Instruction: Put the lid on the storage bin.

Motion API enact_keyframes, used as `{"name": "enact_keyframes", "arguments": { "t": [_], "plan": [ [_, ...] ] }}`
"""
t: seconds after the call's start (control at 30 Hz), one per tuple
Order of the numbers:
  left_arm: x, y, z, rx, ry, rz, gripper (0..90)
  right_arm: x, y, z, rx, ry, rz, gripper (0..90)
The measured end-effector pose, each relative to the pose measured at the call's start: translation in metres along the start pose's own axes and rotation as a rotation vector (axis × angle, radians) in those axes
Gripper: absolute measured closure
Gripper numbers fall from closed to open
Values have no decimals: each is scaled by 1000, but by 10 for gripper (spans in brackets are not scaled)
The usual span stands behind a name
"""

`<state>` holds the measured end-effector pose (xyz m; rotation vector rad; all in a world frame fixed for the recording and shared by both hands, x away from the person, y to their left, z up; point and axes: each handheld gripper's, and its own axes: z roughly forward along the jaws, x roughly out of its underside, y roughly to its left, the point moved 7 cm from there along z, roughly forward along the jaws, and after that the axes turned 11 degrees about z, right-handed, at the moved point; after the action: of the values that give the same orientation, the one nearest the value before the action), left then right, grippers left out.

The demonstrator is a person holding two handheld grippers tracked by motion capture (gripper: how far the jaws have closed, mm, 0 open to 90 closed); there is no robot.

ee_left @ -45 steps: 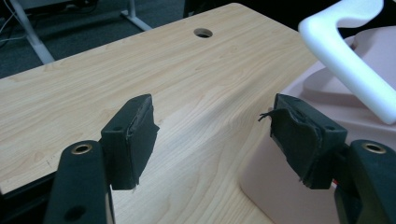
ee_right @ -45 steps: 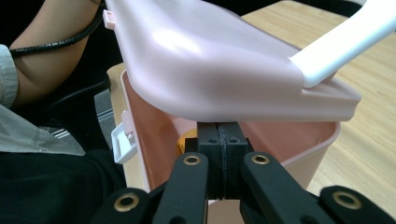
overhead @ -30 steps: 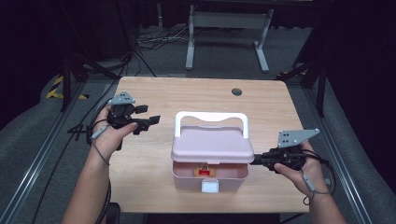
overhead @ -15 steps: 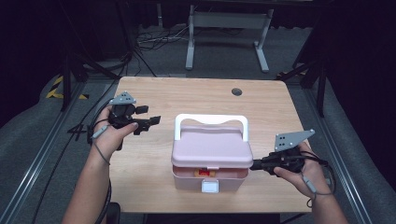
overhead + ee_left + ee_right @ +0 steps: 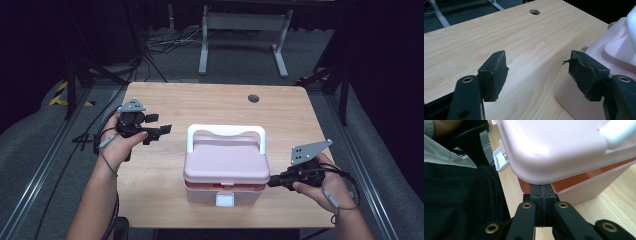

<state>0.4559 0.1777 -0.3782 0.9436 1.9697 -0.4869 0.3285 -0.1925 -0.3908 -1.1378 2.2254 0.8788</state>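
One pale pink plastic storage box (image 5: 226,167) with a white bail handle (image 5: 225,131) stands near the middle of the light wooden table (image 5: 210,105), toward the person's edge. Its rounded lid (image 5: 554,147) is tipped up a little at the front — a gap shows between lid and base, with an orange-red inside visible through it. A white latch tab (image 5: 224,200) hangs at the middle of the front wall. The handle lies across the rear part of the lid, folded back rather than standing up.

The right gripper (image 5: 274,182) lies roughly level at the box's right front corner, held in the person's right hand (image 5: 325,187) with the grey three-cornered plate on top. In the right gripper view its two black jaws are pressed flat against each other with nothing between them, and their tips sit in the gap under the lid's rim, against the underside of the lid.

The left gripper (image 5: 159,125) is held up over the table's left part, well apart from the box, in the person's left hand (image 5: 120,145) — pointing toward the box's left side. Its jaws stand wide, empty, with bare wood showing between the pads (image 5: 495,72) and the pink box at the right edge of that view.
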Motion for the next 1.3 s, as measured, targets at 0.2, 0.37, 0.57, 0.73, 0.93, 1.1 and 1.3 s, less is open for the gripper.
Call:
{"name": "enact_keyframes", "arguments": {
  "t": [0.2, 0.37, 0.57, 0.73, 0.93, 1.1, 1.3],
  "plan": [
    [1, 0, 0, 1, 1, -2, 316, 2, 2, 0, -13, 23, 1, 900],
    [1, 0, 2, 6, 5, -4, 315, 4, 3, 0, -19, 44, 4, 900],
    [2, 0, 2, 5, 7, -4, 315, 6, 3, 2, -23, 69, 0, 900],
    [2, 0, 2, 7, 9, -5, 315, 7, 4, 3, -25, 84, 5, 900],
    [3, 0, 4, 13, 11, -8, 313, 10, 5, 3, -32, 111, 10, 900],
    [3, 0, 3, 13, 11, -9, 312, 11, 5, 3, -33, 132, 13, 900],
    [3, 0, 4, 12, 13, -8, 313, 11, 8, 0, -47, 119, 16, 900]
  ]
}}
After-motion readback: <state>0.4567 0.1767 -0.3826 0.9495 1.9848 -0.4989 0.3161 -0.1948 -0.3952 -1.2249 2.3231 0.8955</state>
